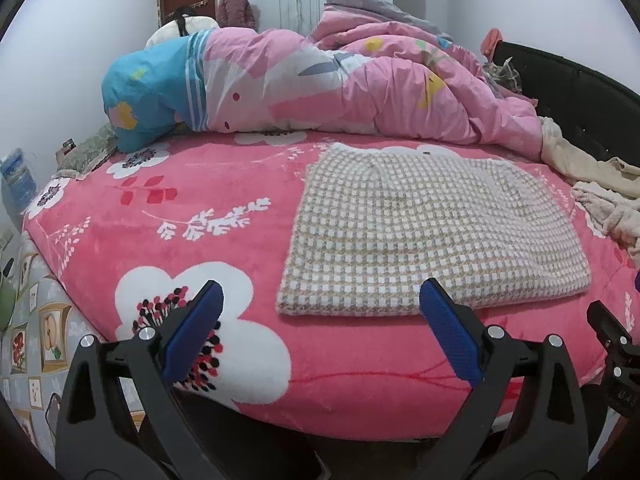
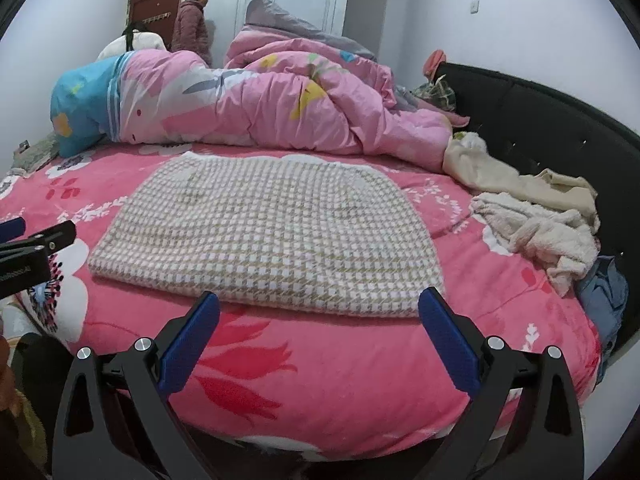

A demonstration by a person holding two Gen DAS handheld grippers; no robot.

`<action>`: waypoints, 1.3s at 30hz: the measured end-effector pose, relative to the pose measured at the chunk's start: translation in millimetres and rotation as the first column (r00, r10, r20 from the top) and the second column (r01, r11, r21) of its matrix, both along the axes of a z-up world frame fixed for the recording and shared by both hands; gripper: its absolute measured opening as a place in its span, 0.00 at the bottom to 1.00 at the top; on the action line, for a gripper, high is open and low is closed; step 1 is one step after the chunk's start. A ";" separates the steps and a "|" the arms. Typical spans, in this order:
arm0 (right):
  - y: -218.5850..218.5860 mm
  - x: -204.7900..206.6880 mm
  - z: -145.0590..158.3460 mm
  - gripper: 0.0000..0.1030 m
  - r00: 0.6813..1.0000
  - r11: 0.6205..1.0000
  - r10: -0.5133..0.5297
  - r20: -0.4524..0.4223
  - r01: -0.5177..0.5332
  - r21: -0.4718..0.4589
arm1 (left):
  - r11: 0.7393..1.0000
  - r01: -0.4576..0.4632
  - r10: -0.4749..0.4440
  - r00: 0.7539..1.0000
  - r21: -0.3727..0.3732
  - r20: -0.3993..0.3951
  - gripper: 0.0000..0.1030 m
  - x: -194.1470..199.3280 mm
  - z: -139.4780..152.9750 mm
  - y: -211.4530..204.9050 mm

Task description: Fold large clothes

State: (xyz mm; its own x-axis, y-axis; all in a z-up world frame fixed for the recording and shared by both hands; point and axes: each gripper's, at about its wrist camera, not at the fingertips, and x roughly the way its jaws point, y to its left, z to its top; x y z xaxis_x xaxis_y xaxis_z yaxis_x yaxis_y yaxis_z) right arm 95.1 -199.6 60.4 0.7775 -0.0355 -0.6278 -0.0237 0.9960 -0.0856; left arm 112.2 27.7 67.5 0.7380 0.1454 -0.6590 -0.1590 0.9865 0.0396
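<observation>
A beige-and-white checked garment [image 1: 432, 236] lies folded into a flat rectangle on the pink flowered bed cover [image 1: 224, 184]; it also shows in the right wrist view [image 2: 272, 232]. My left gripper [image 1: 320, 292] is open and empty, hovering just in front of the garment's near left edge. My right gripper [image 2: 320, 300] is open and empty, hovering just in front of the garment's near edge. The right gripper's body [image 1: 612, 344] shows at the right edge of the left view, and the left gripper's body [image 2: 36, 244] shows at the left edge of the right view.
A rumpled pink and blue quilt [image 2: 240, 104] fills the back of the bed. A pile of cream and blue clothes [image 2: 536, 224] lies at the right by the black headboard [image 2: 560, 128]. Two people [image 2: 192, 24] are near the door behind.
</observation>
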 end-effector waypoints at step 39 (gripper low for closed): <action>-21.1 32.0 -15.7 0.94 0.993 0.994 0.041 -0.110 -0.029 0.108 | 0.998 -0.023 0.015 0.994 -0.066 -0.111 0.92 24.9 -23.7 -15.0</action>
State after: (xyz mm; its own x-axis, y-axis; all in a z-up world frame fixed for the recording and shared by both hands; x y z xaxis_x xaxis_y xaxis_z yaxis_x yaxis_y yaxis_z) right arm 127.1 -220.7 44.6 0.7020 0.0619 -0.7095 -0.0621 0.9977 0.0256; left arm 137.2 12.7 43.8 0.6581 0.1112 -0.7447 -0.1762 0.9843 -0.0087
